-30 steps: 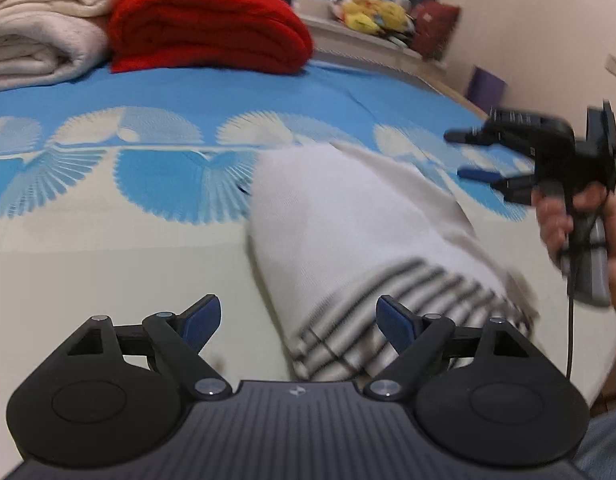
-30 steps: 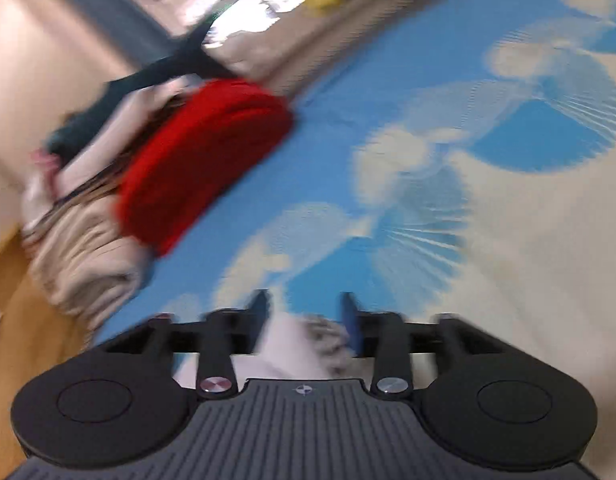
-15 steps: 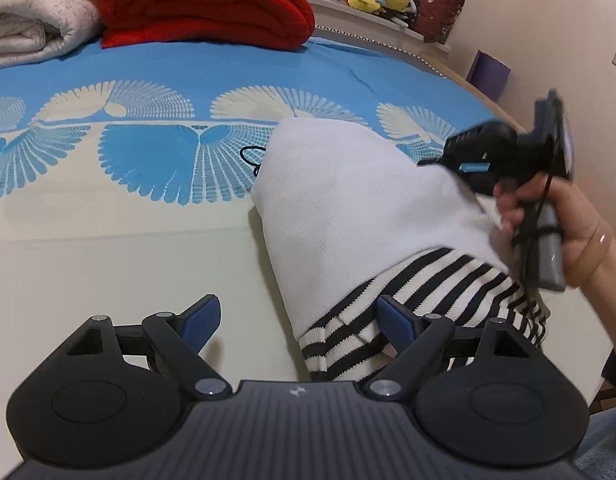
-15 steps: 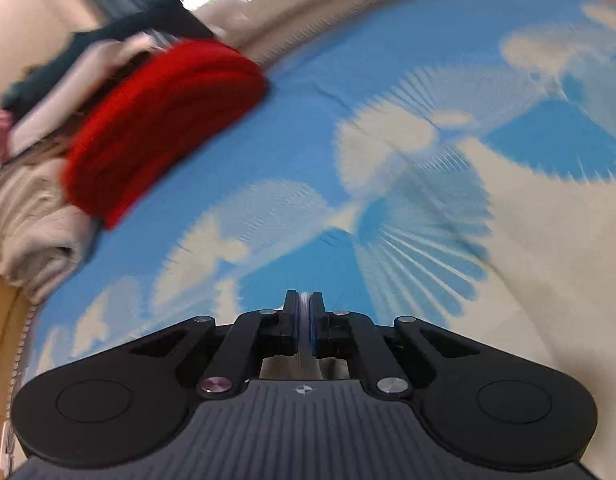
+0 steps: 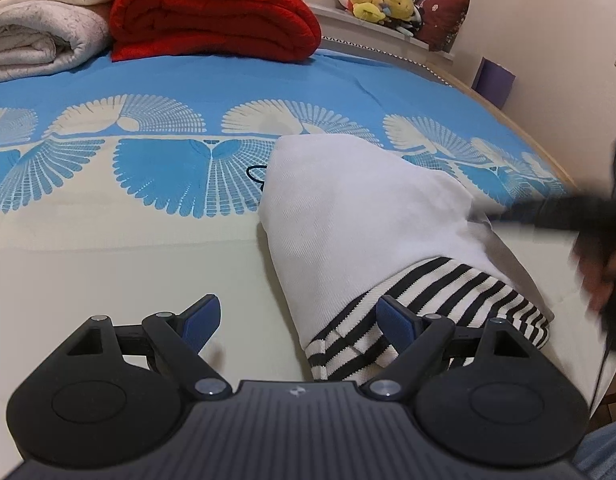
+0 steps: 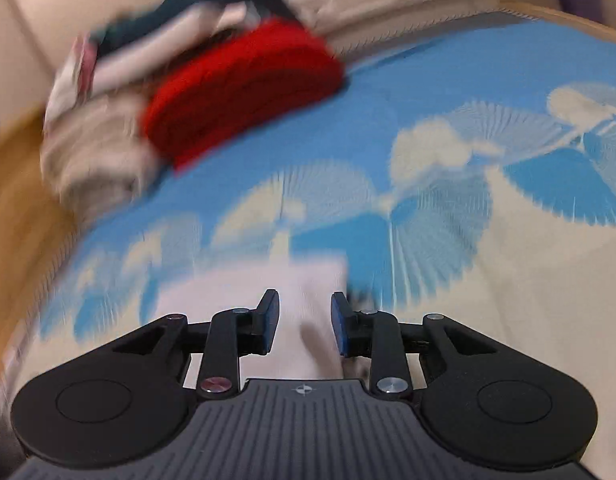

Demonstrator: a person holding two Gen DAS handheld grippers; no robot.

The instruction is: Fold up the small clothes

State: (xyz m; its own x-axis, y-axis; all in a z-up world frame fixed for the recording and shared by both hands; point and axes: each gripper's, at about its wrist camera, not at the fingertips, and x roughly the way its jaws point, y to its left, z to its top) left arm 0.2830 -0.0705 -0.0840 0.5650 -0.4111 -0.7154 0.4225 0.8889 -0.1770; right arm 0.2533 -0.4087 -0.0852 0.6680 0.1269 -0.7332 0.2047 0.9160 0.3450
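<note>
Two tools are over the bed [image 5: 108,248] right now. The left tool [image 5: 298,320] hangs low above the cream part of the bedspread, its blue pads spread wide and pinching nothing. Just ahead of it and off to its right lies the folded white garment [image 5: 359,216], flat on the bed, and its black-and-white striped hem [image 5: 427,304] runs right up against the left tool's right-hand finger [image 5: 395,326]. No squeeze there, the cloth simply lies beside the pad.

Further to the right of that tool the right tool [image 5: 547,212] comes in as a dark blur at the garment's far edge, carried by a hand [image 5: 599,276]. From its own camera the right tool [image 6: 304,322] shows its jaws parted a little and opening, with white cloth [image 6: 292,284] seen in the gap between the pads; the picture is smeared, and the pads do not appear to press on it.

Beyond both tools, at the far end of the bed, sit a folded red blanket [image 5: 212,16] and a rolled cream blanket [image 5: 40,20].
</note>
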